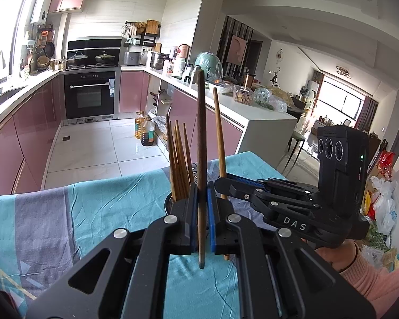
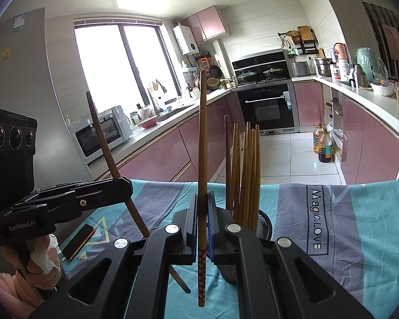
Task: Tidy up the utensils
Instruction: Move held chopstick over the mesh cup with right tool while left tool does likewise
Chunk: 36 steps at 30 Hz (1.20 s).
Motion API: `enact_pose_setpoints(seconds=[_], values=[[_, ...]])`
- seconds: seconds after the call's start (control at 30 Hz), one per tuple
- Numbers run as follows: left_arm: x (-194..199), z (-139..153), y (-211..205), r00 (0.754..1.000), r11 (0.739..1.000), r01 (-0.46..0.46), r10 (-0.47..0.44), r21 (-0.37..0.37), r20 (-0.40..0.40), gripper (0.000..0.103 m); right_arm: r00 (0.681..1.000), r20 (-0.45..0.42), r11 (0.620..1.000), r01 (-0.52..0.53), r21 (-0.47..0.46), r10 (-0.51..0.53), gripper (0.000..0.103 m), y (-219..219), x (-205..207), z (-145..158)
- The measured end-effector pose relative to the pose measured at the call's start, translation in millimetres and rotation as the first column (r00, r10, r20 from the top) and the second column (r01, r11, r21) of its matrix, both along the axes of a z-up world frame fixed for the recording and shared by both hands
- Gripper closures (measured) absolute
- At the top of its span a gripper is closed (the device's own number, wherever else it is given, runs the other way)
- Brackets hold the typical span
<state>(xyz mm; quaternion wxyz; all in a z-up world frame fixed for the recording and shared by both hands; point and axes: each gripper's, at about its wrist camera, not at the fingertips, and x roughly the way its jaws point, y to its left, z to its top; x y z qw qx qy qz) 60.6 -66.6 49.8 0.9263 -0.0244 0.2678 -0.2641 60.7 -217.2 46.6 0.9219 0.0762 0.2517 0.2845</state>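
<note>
My left gripper (image 1: 201, 202) is shut on a dark brown chopstick (image 1: 201, 138) held upright. My right gripper (image 2: 202, 207) is shut on a lighter brown chopstick (image 2: 202, 143) with a red patterned end, also upright. A black mesh holder (image 2: 263, 222) with several wooden chopsticks (image 2: 248, 175) stands on the table just right of the right gripper; in the left wrist view the holder (image 1: 169, 202) and its chopsticks (image 1: 179, 159) sit just left of the left gripper. Each gripper shows in the other's view: the right gripper (image 1: 222, 182) and the left gripper (image 2: 126, 186).
The table carries a teal and grey cloth (image 2: 345, 212). A phone (image 2: 78, 242) lies on it at the left. Pink kitchen cabinets (image 2: 157, 154), an oven (image 2: 268, 106) and oil bottles (image 2: 323, 143) on the floor lie beyond the table's far edge.
</note>
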Motion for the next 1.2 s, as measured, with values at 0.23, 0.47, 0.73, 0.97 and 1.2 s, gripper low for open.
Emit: enact_pose_setpoints(seconds=[0.23, 0.47, 0.73, 0.97, 1.2], values=[[1, 2, 2, 1.0, 1.0, -0.001, 0.001, 0.0, 0.004, 0.096, 1.0, -0.001, 1.0, 0.001, 0.004, -0.001, 0.097, 1, 2, 1], [-1, 6, 3, 1.0, 1.0, 0.004, -0.004, -0.002, 0.012, 0.096, 1.0, 0.007, 1.0, 0.007, 0.011, -0.007, 0.097, 1, 5, 6], [-1, 11, 4, 1.0, 1.0, 0.009, -0.009, -0.007, 0.016, 0.096, 1.0, 0.011, 1.0, 0.01, 0.017, -0.01, 0.097, 2, 7, 8], [-3, 13, 8, 1.0, 1.0, 0.013, -0.013, -0.009, 0.022, 0.096, 1.0, 0.015, 1.0, 0.008, 0.017, -0.008, 0.097, 3, 9, 8], [-5, 17, 10, 0.999, 1.0, 0.018, -0.017, -0.013, 0.028, 0.096, 1.0, 0.021, 1.0, 0.004, 0.018, -0.005, 0.097, 4, 8, 12]])
